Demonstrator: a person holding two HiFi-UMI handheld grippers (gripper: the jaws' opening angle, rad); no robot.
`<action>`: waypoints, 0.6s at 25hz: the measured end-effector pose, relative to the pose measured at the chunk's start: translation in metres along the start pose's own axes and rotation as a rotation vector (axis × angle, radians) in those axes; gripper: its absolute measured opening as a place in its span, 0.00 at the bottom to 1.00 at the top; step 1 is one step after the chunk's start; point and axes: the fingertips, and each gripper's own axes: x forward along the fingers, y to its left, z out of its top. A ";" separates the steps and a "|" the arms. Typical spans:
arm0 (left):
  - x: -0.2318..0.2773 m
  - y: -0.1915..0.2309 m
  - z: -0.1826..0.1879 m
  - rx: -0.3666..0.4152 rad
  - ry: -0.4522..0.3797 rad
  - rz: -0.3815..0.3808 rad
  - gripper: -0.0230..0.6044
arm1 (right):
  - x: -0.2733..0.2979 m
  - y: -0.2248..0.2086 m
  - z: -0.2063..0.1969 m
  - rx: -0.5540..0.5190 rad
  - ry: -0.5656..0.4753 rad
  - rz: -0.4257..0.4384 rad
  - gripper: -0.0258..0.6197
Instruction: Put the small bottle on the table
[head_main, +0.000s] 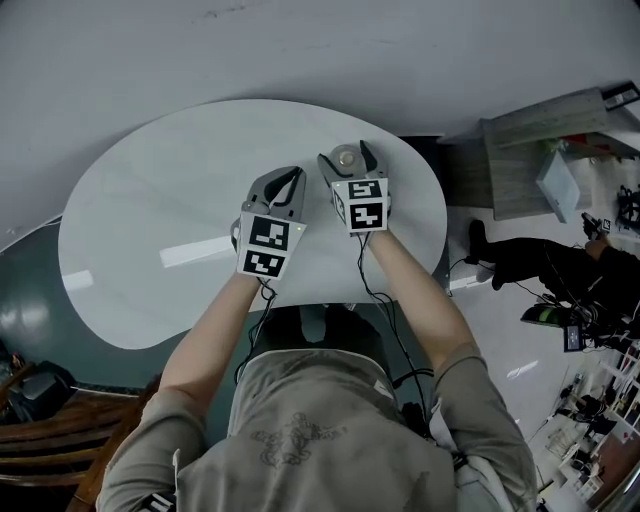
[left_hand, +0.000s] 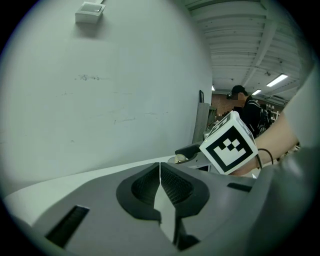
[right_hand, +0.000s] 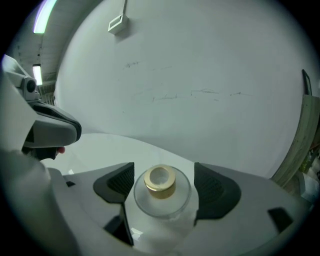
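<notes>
right claw (head_main: 346, 152) is out over the far side of the round white desk (head_main: 150, 220), and the small bottle (head_main: 346, 158) sits right between its tips. from the right gripper view, the right claw (right_hand: 163, 171) has its ribbed dark pads (right_hand: 122, 182) tight on either side of the clear glass body, so it's gripping the small bottle (right_hand: 162, 199). the gold cap (right_hand: 160, 182) points up at the camera and the bottle is upright. the desk (right_hand: 110, 150) shows white beneath and beyond it, but i can't tell if the base touches the surface or hangs just above it.

left claw (head_main: 296, 174) is just beside the right one, a little nearer the person, also above the desk. in the left gripper view, the left claw (left_hand: 160, 172) is closed, its two pads meeting in a thin line with nothing between them. past it, a strip of desk (left_hand: 75, 180) runs under a plain grey wall (left_hand: 100, 100), and the right gripper's marker cube (left_hand: 229, 142) shows close by on the right.

in the right gripper view, the left gripper's grey body (right_hand: 50, 132) sits at the left edge.

off to the right of the desk in the head view, another person in dark clothes (head_main: 540, 265) is near some shelving.
</notes>
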 end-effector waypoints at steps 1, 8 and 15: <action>-0.003 0.000 0.006 0.005 -0.011 0.004 0.07 | -0.005 -0.001 0.007 0.001 -0.016 0.002 0.57; -0.033 -0.005 0.053 0.048 -0.094 0.008 0.07 | -0.060 -0.002 0.053 0.041 -0.076 0.035 0.56; -0.071 -0.015 0.104 0.107 -0.185 0.028 0.07 | -0.148 -0.010 0.130 -0.027 -0.341 -0.064 0.24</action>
